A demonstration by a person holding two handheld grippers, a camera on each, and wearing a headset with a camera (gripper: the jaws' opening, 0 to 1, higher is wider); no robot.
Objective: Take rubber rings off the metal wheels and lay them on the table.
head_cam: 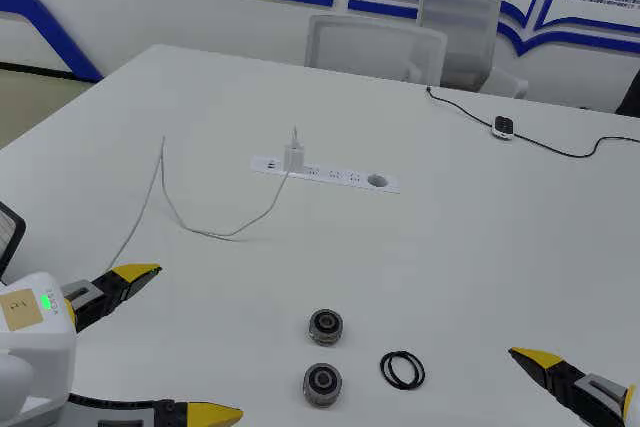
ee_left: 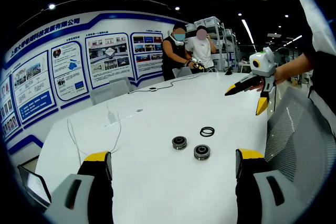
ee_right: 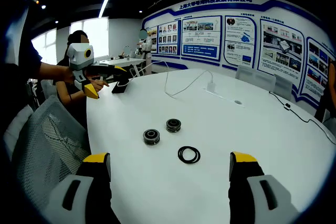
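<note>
Two wheels (head_cam: 325, 326) lie flat, axles upward, rings (head_cam: 401, 369) flat at 3 o'clock. The left claw (ee_left: 173, 156) and right claw (ee_right: 169, 157) gape wide, empty.

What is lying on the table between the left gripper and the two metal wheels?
Nothing. In the head view, the table is bare between the left gripper and the two wheels; the white cable lies further away.
</note>
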